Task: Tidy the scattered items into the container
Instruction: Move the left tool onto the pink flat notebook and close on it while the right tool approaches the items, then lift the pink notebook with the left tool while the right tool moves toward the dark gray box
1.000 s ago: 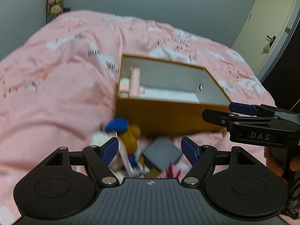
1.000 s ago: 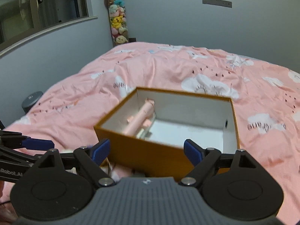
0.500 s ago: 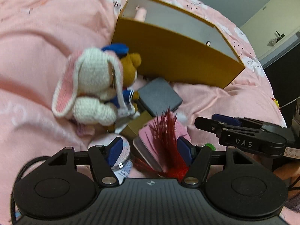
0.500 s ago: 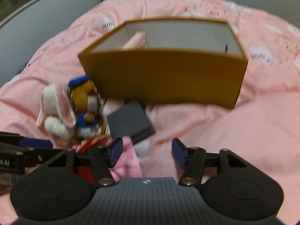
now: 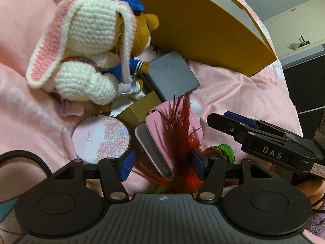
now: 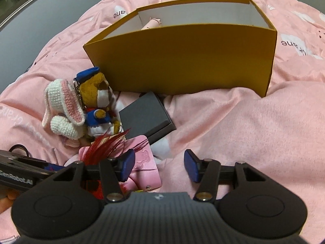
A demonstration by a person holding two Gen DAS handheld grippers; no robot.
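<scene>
Scattered items lie on pink bedding in front of the yellow box (image 5: 203, 30) (image 6: 182, 61). My left gripper (image 5: 161, 166) hovers low over a pink case (image 5: 160, 142) with a red feather (image 5: 182, 126) across it. Its jaws are closing with the case end and feather between them, and the pads do not press on either. My right gripper (image 6: 159, 168) is open, its left pad over the pink case's (image 6: 146, 162) corner, with bedding under the gap. It also shows side-on in the left wrist view (image 5: 219, 118).
A crochet rabbit (image 5: 87, 40) (image 6: 63, 105) leans on a bear in a blue cap (image 5: 142, 30) (image 6: 97, 101). A dark grey box (image 5: 172, 75) (image 6: 146, 116), an olive box (image 5: 140, 107), a round floral compact (image 5: 101, 138) and a green disc (image 5: 227, 152) lie nearby. A pink item (image 6: 151, 23) rests inside the yellow box.
Both grippers have dropped and tilted from above the box down to the pile. Both pairs of jaws have narrowed. The pink case and feather now sit closer between the left fingers.
</scene>
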